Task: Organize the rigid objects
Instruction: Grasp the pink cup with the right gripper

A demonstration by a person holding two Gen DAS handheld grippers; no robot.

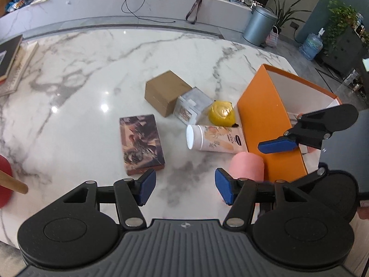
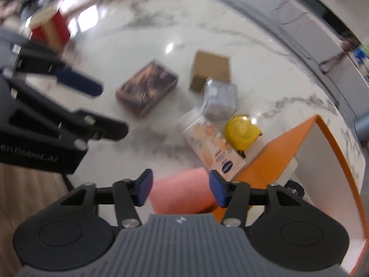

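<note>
The task's things lie in a loose cluster on the marble table (image 1: pixel 76 73), just beside the orange box (image 1: pixel 260 120), which stands open with a white inside. Touching the orange box's outer wall lies a tube (image 1: pixel 212 139) on its side, white-capped, printed with peach-coloured fruit and a dark blue oval label. Just behind the tube sits a glossy yellow tape measure (image 1: pixel 221 113), also close against the orange box. Next out is a small grey cube box (image 1: pixel 192 106), tilted, and touching that a plain brown carton (image 1: pixel 167 92). Farthest from the orange box, apart from the rest, a flat picture box (image 1: pixel 140 142) with dark reddish artwork lies face up. Nearest the cameras, by the orange box's near corner, lies a pink roll (image 2: pixel 182 191), matte and soft-looking.

The left gripper (image 1: pixel 185 187) hangs released over bare marble, nothing between its blue pads. The right gripper (image 2: pixel 181 188) is also unclenched; the pink roll shows between its pads, yet they do not press on it. The right wrist view is blurred.
</note>
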